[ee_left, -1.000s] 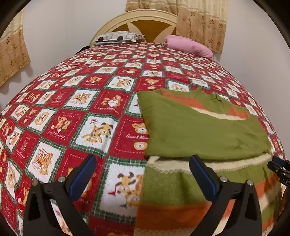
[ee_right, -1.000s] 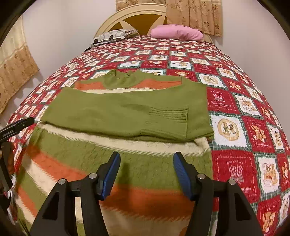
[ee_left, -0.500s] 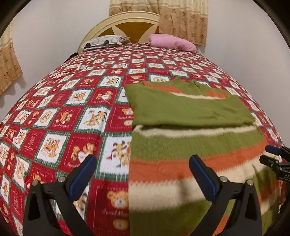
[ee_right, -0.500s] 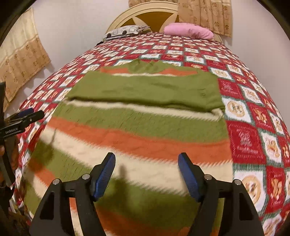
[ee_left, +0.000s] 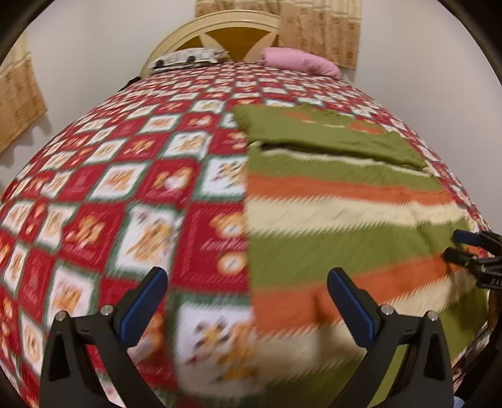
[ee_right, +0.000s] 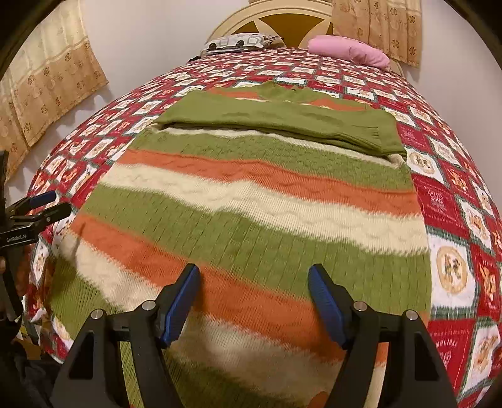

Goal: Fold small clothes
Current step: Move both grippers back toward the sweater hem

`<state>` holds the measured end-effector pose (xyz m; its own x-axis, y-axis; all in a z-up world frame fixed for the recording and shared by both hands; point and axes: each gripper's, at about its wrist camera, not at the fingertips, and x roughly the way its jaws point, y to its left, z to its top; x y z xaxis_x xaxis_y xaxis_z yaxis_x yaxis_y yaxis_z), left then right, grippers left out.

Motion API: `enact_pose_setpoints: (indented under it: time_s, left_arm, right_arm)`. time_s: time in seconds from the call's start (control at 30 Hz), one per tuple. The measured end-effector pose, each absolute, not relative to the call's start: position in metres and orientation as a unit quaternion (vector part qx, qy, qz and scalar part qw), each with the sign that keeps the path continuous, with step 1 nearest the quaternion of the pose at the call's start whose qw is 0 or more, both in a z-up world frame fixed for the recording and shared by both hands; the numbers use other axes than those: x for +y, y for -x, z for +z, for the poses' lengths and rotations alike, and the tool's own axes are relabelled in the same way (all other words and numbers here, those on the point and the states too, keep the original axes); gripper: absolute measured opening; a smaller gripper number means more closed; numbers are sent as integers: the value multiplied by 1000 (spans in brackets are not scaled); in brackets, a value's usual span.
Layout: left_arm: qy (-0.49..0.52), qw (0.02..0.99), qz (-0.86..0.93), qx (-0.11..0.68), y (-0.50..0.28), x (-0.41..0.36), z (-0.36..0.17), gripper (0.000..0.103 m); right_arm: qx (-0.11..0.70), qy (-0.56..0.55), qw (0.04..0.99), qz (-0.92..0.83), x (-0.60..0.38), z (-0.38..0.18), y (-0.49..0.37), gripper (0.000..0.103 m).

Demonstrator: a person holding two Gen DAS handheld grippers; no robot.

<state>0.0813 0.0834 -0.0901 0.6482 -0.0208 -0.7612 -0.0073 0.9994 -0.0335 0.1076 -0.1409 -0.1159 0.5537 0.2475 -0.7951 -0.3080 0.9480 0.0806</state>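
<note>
Two grippers hang over a green, orange and cream striped knitted sweater [ee_right: 257, 201] that lies flat on the bed's red patchwork quilt with bear prints [ee_left: 131, 201]. The sweater's long axis runs from the foot of the bed toward the cream wooden headboard [ee_right: 282, 18], collar end nearest the headboard and hem nearest the cameras. Its plain green sleeves are folded across the chest, crosswise to that axis. The left gripper [ee_left: 248, 301] hangs over the sweater's left edge, fingers wide apart with nothing between them. The right gripper [ee_right: 254, 298] hangs over the hem end; its fingers, which have just been opening, stand apart and empty. Beside the headboard lies a pink pillow [ee_right: 348, 51].
</note>
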Motion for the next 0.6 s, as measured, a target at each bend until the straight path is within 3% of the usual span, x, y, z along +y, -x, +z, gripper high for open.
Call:
enact_pose_setpoints:
  time_s: [0.13,0.23,0.3,0.47,0.6]
  left_arm:
    - [24,909,12,416,-54,104,-91,103]
    - [45,906,13,420,-37,114,-93,95]
    - [71,903,7,424,-26,119,-96,82]
    - [105,893,-47,435,-11,100,-98,69]
    - [100,882,-89,452,-10,73,-110,52]
  right_arm:
    - [442,41,883,155,-140,-120,-96,72]
    - [441,45,883,153,-138,-123,-91,72]
    - [440,45,884,152,-136,-123,-87,72]
    - [439,55,882,159,-130,-125,-72,72]
    - [430,56,888,155,-133,-121,-58,72]
